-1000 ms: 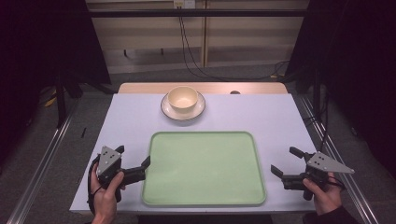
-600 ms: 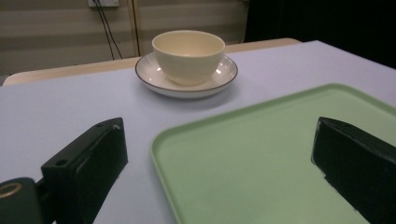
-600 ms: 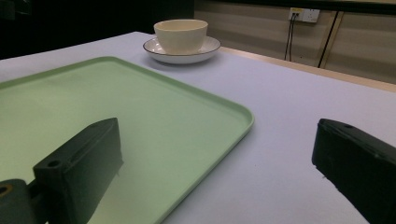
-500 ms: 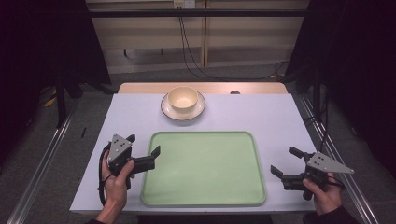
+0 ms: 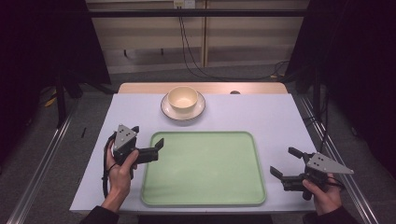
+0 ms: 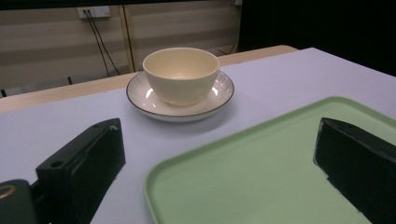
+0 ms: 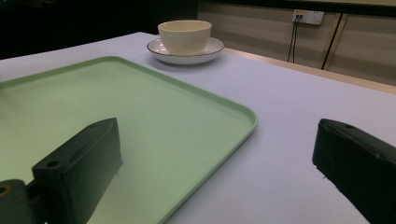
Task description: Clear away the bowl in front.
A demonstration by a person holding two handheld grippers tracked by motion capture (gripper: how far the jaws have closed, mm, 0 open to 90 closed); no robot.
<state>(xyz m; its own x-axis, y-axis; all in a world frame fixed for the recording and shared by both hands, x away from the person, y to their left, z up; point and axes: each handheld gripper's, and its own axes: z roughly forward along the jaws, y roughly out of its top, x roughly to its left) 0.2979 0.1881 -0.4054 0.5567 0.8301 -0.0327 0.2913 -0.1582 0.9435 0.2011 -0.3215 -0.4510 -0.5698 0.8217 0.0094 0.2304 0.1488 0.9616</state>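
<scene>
Left hand-held gripper (image 5: 150, 148) is hovering at the left rim of the green tray (image 5: 205, 186), jaws spread and gripping nothing. Right hand-held gripper (image 5: 286, 164) is sitting just off the tray's right edge, jaws likewise spread and empty. Beyond the tray, on the counter (image 5: 271, 112), a cream bowl (image 5: 182, 98) is resting on a saucer (image 5: 171, 111).

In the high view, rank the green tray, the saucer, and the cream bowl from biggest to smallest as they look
1. green tray, far the largest
2. saucer, its rim showing all around the bowl
3. cream bowl, standing on the saucer

The tray lies nearer the camera, but the gap is too wide for that to matter.
</scene>
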